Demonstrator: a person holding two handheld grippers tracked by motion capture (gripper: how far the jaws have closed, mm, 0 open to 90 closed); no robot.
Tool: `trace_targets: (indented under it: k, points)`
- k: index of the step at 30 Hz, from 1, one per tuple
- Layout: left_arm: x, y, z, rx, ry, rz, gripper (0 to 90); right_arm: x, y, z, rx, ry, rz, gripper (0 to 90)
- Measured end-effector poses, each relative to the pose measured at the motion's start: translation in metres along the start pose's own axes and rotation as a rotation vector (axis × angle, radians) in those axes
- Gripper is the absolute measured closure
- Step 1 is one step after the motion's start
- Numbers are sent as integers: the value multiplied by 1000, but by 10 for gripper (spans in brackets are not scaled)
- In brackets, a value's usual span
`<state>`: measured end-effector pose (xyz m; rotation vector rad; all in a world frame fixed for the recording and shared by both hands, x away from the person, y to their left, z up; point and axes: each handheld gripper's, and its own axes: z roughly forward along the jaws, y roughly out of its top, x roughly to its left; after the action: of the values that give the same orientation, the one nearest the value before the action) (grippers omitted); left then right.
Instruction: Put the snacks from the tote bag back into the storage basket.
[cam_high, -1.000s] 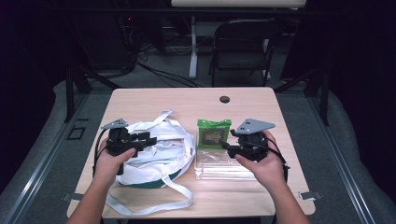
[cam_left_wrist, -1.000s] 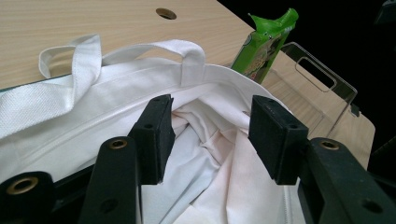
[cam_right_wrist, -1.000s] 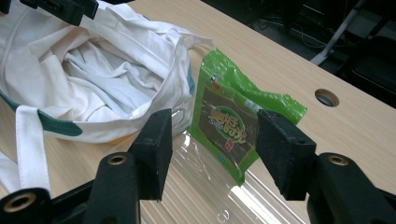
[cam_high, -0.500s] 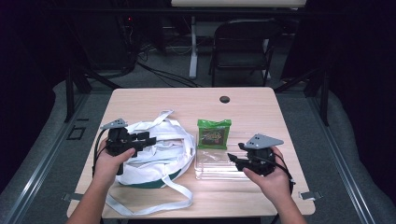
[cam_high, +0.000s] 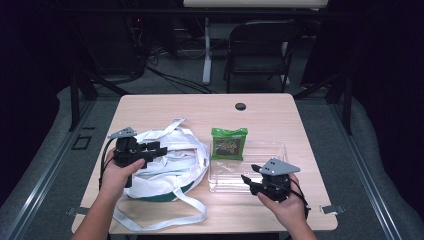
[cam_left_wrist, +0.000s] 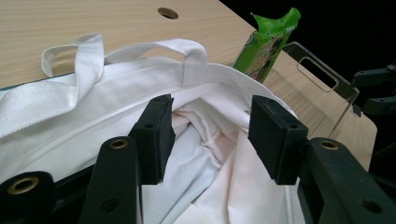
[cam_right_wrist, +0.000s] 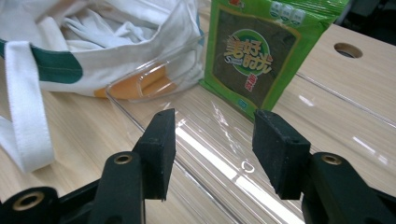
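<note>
On wooden table (cam_high: 280, 107): white tote bag (cam_high: 170, 162) lay crumpled at left, straps spread toward front edge. Clear plastic tray (cam_high: 250, 165) sat just right of bag. Green snack packet (cam_high: 229, 143) stood at tray's far left corner. Left gripper (cam_left_wrist: 210, 126) hovered over bag mouth, jaws wide apart, empty. Right gripper (cam_right_wrist: 212, 140) near tray's front edge, jaws parted, holding nothing.
</note>
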<state>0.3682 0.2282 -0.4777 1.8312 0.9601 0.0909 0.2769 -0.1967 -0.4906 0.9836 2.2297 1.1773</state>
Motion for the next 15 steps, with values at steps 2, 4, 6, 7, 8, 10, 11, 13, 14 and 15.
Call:
trace_targets:
  k: [2,4,6,7,8,10,11,13,14,15]
  points:
    - [0,0,0,4,0,3,497,1,-4,0,-9,5,3,506]
    - [0,0,1,4,-1,1,497,2,-7,0,-10,5,3,514]
    - [0,0,1,2,-1,1,498,2,-11,0,-12,8,18,523]
    - [0,0,1,5,-2,3,498,2,-12,0,-16,6,19,526]
    - [0,0,0,4,-1,4,498,2,-14,0,-16,11,24,525]
    - [0,0,0,5,-2,2,498,2,-16,0,-20,16,27,525]
    - [1,0,0,1,-2,0,498,3,-18,2,-24,13,30,525]
    - [1,0,1,1,-1,0,498,3,-20,3,-24,9,32,525]
    - [1,0,1,1,-1,0,498,3,-20,3,-24,9,32,525]
    - [2,-1,1,2,-2,-2,498,3,-22,4,-28,9,32,525]
